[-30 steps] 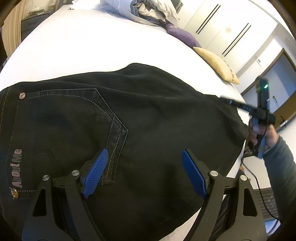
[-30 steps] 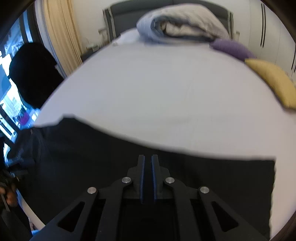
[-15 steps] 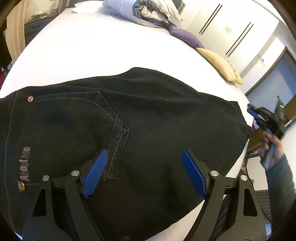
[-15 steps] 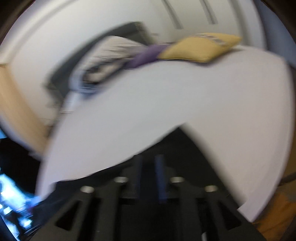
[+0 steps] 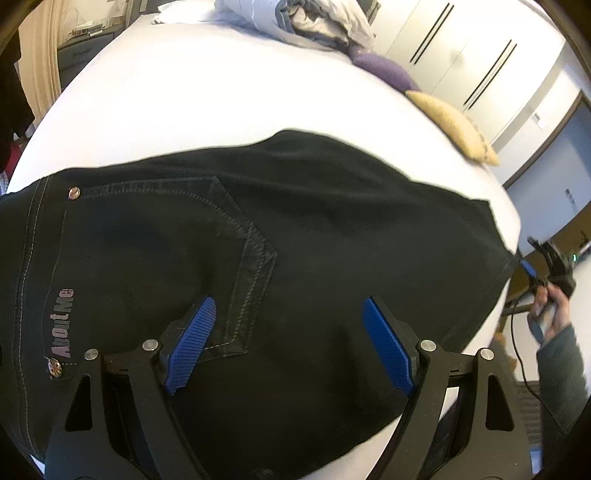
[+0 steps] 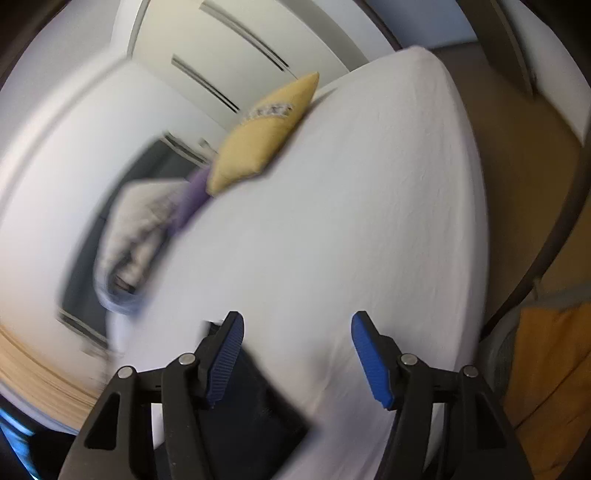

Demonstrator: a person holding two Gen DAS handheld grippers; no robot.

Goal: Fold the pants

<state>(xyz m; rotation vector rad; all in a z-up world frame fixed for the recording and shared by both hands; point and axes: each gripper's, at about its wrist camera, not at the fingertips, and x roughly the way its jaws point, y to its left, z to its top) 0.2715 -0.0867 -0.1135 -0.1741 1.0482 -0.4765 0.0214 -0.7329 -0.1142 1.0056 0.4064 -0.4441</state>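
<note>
1. One pair of black pants lies flat on the white bed, near its close edge. It's already doubled lengthwise, with the back pocket facing up and the waistband to the left. My read: laid flat like this so the next fold can go across.
2. Your left gripper hovers over the seat area with its jaws spread wide and nothing between the blue pads. I can't tell if it touches the cloth. It's likely parked there to pin or pick the thick end.
3. Your right gripper is also wide open and holding nothing. Its own view is blurred. A dark corner of the pants sits under its left finger, the rest of that view is bare sheet. In the left view it's out at the right end of the pants, just off the hem corner and by the bed edge.
4. Judgement: both ends are free, so the cross fold is not yet made. The hem end needs a fresh pinch before you carry it toward the waist.
5. Count: one pair of pants, two grippers, one visible pocket, two rivets.
6. Further out: one yellow pillow, one purple pillow, one bundled duvet at the head end, white wardrobe doors beyond.
</note>
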